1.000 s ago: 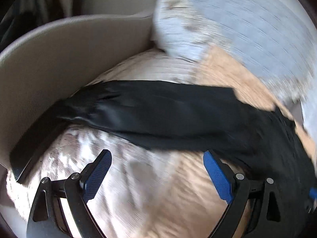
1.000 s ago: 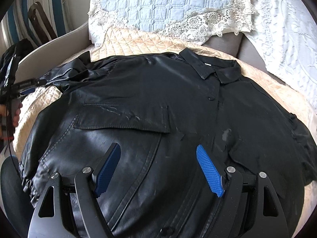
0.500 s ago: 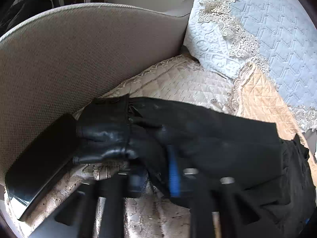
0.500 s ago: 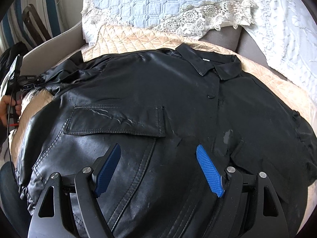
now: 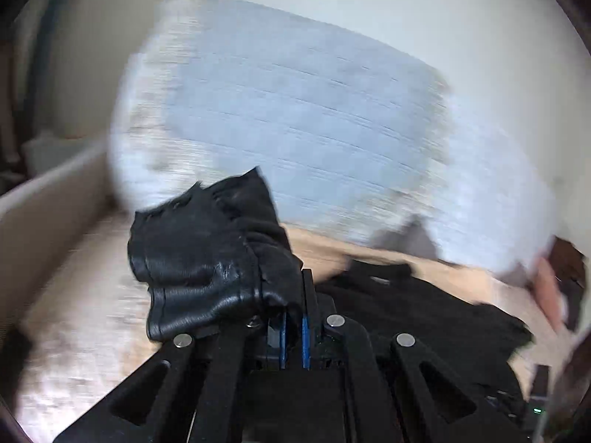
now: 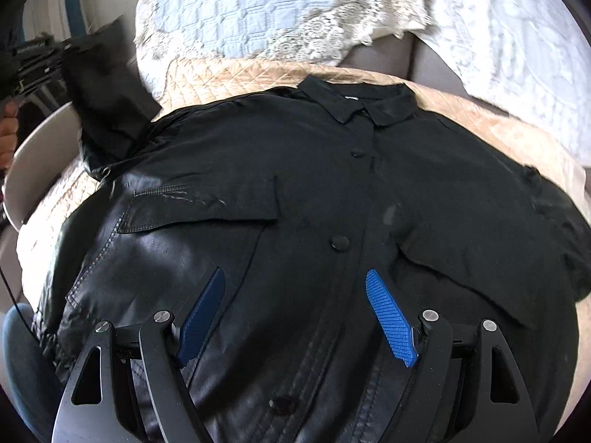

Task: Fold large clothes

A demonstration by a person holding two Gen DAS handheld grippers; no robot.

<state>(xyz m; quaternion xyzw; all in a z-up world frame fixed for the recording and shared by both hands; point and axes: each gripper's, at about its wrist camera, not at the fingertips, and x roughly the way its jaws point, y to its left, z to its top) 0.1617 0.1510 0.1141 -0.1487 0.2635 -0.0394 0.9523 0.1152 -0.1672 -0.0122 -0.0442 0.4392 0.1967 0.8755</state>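
A black leather jacket point(image 6: 295, 203) lies front-up and buttoned on a beige quilted cover, collar toward the pillows. My left gripper point(image 5: 293, 326) is shut on the cuff of the jacket's sleeve point(image 5: 207, 262), which bunches over its blue pads, raised off the cover. In the right wrist view that lifted sleeve point(image 6: 107, 110) stretches up to the left gripper point(image 6: 40, 62) at the far left. My right gripper point(image 6: 295, 313) hovers open above the jacket's lower front, nothing between its blue pads point(image 6: 389, 317).
A light blue quilted pillow with lace trim point(image 6: 258, 7) leans at the back; a white embroidered pillow point(image 6: 517, 55) sits to its right. The beige quilted cover point(image 6: 229, 77) lies under the jacket. A grey sofa armrest point(image 6: 40, 162) bounds the left side.
My left gripper went from open to shut on the sleeve cuff, then lifted it up off the cover and toward the pillows. The right gripper shifted slightly over the jacket front, still open.
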